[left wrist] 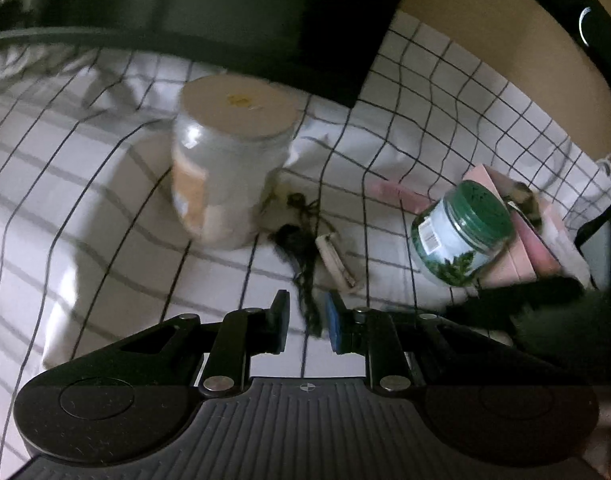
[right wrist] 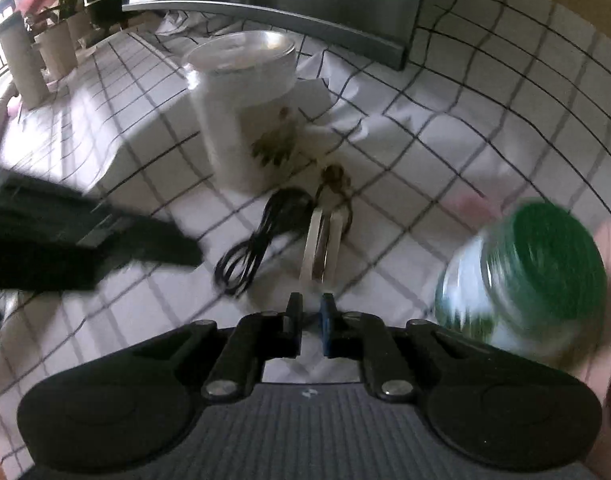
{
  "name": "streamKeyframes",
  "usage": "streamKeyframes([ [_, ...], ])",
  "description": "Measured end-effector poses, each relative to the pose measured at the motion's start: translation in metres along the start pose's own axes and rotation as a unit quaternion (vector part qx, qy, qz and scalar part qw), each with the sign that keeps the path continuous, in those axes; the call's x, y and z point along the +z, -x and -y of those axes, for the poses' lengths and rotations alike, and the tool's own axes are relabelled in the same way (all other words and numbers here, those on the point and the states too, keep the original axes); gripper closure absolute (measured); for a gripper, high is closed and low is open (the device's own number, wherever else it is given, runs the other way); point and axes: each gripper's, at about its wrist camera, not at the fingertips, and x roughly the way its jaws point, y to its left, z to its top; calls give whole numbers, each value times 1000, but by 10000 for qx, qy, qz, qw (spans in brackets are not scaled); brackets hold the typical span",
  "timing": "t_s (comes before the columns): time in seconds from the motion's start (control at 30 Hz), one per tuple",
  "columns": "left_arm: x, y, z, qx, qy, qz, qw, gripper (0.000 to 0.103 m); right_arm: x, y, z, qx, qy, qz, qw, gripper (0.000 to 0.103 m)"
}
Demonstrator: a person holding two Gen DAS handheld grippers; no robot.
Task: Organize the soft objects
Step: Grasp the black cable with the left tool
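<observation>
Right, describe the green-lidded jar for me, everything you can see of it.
The green-lidded jar is a squat, clear jar, glass or plastic, with a dark green screw lid, a barcode sticker and green leaf print on its label. Its contents look pale. It is closed and tilted, lid pointing up and to the right, leaning against the pink boxes on the checked cloth. In the right wrist view it is a blur. No gripper touches it.

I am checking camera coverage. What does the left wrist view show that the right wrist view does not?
Only the left wrist view: pink boxes behind the green-lidded jar, and a dark cord hanging between the left gripper pads. Only the right wrist view: potted plants far left and the nearly shut right gripper. Both: the large clear jar, the checked cloth, the black cable.
</observation>
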Motion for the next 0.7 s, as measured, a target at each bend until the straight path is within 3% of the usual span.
streamKeyframes([
  [0.13, 13, -23, 15, 412, -32, -46, 9991, 81, -19, 25, -6, -5, -170, 136, 9998, 85],
  [0.2, 16, -35, 18, 668, -83, -156, 9976, 81, -29, 38, -7, -69, -206, 197, 9996, 69],
  [0.27, 19, -46, 20, 806, -100, -273, 9963, 81, -40, 49, -8, -179, -216, 205, 9994, 62],
  [0.5, 19, -58, 28, 938, -305, -380, 9944, 80, -66, 64, 2, -461, -461, 114, 9978, 60],
  [0.7, 13, -54, 23, 703, -680, -261, 9949, 80, -60, 70, 2, -591, -580, 475, 9954, 54],
])
